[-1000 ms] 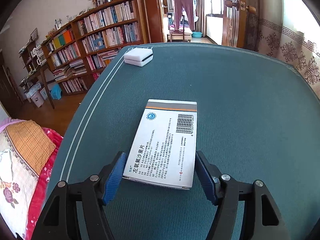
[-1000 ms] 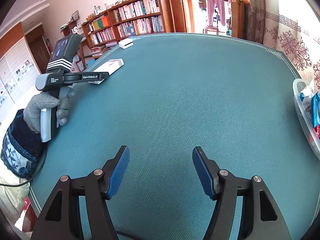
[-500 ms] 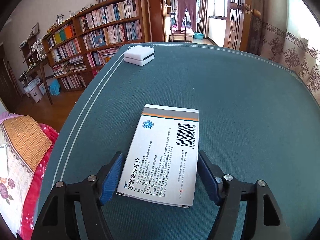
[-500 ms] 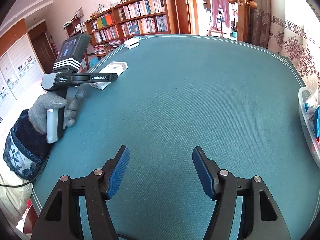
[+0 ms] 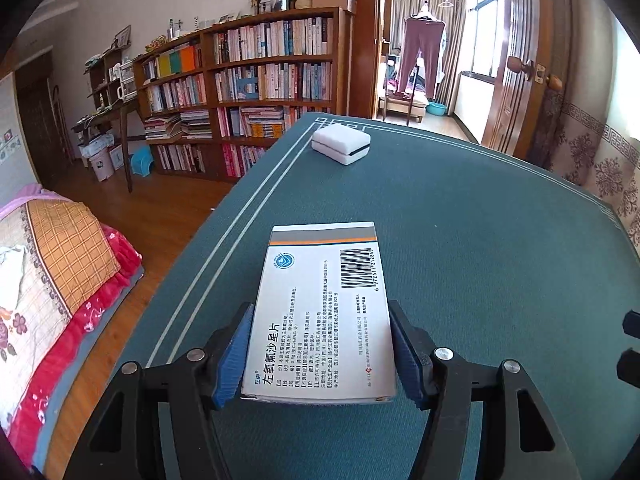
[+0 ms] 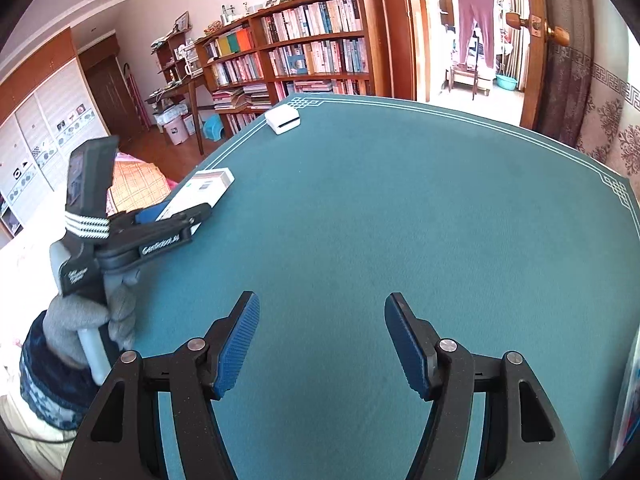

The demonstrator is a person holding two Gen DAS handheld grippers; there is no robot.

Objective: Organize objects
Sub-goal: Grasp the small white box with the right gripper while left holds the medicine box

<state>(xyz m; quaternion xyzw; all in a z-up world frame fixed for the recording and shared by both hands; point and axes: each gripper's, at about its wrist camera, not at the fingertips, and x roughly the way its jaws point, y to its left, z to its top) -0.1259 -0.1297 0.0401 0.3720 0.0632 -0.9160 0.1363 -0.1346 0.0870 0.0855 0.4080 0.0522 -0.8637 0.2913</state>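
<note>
Two blue pads of the left gripper point(image 5: 320, 354) press on the long sides of the white medicine box point(image 5: 324, 312), so the left tongs are pinching the box near its close end. The box lies flat by the left edge of the green table point(image 5: 480, 240), and I cannot tell if it is lifted yet. The right gripper point(image 6: 322, 340) hangs over bare table with its tongs spread wide and nothing in them. The box could tip down at its far end when it goes up, because the pads hold only the near part. The thin card sides could bend in if the squeeze is too hard, and then the box could pop out. It could also fall off the table edge, which is very near. The small white case point(image 5: 341, 145) sits well apart near the far corner.
</note>
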